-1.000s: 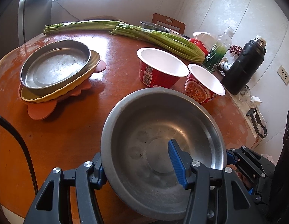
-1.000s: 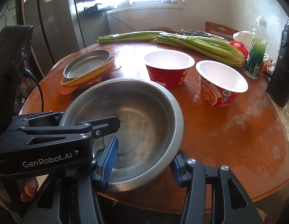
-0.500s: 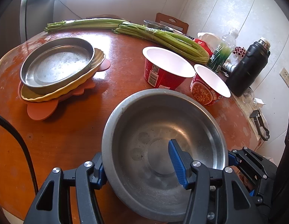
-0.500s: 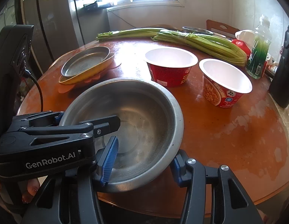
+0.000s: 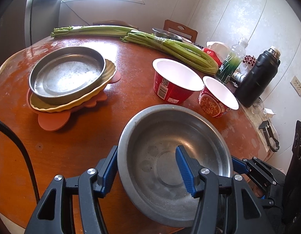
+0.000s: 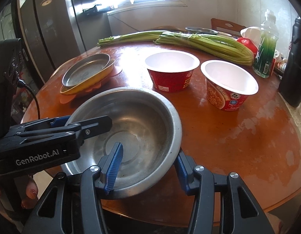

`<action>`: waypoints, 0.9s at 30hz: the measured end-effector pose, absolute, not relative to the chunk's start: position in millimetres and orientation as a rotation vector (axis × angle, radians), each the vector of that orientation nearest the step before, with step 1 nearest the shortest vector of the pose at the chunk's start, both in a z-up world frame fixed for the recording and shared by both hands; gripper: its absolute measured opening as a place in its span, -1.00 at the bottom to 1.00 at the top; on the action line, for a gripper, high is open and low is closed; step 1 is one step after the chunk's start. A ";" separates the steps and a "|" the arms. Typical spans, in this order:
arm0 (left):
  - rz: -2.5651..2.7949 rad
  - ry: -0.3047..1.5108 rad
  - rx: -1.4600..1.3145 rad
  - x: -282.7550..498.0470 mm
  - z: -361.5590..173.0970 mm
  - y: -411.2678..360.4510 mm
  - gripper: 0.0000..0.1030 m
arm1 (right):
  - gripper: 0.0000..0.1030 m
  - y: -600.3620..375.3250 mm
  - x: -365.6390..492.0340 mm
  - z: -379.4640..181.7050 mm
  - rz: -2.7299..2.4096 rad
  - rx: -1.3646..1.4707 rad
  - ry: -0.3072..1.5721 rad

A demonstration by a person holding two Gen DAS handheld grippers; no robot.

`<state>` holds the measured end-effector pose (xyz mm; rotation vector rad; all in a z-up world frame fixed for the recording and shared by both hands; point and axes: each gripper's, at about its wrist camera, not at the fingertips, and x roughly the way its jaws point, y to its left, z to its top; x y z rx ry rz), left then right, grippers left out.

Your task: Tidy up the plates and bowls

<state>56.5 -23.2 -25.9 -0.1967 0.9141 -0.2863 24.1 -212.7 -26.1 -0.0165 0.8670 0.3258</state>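
Lifted farther across the table (image 5: 131, 89), your steel bowl (image 5: 170, 146) nears the paper bowls (image 5: 175, 78) (both tools clamp its rim).

I see two long green celery bundles (image 5: 170, 46) at the far edge of the round reddish-brown wooden table (image 5: 76, 146), a black insulated flask (image 5: 256, 78) beside a clear plastic bottle (image 5: 233, 58), and a grey refrigerator (image 6: 53, 29).
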 end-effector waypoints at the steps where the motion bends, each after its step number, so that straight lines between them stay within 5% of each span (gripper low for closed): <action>1: -0.286 0.911 -0.198 55.9 -24.9 -22.7 0.12 | 0.04 -213.9 23.9 -25.2 0.324 -0.012 0.863; 27: -0.263 0.811 -0.169 62.7 24.9 -18.3 0.16 | 0.12 -240.3 46.6 13.4 0.318 0.174 0.783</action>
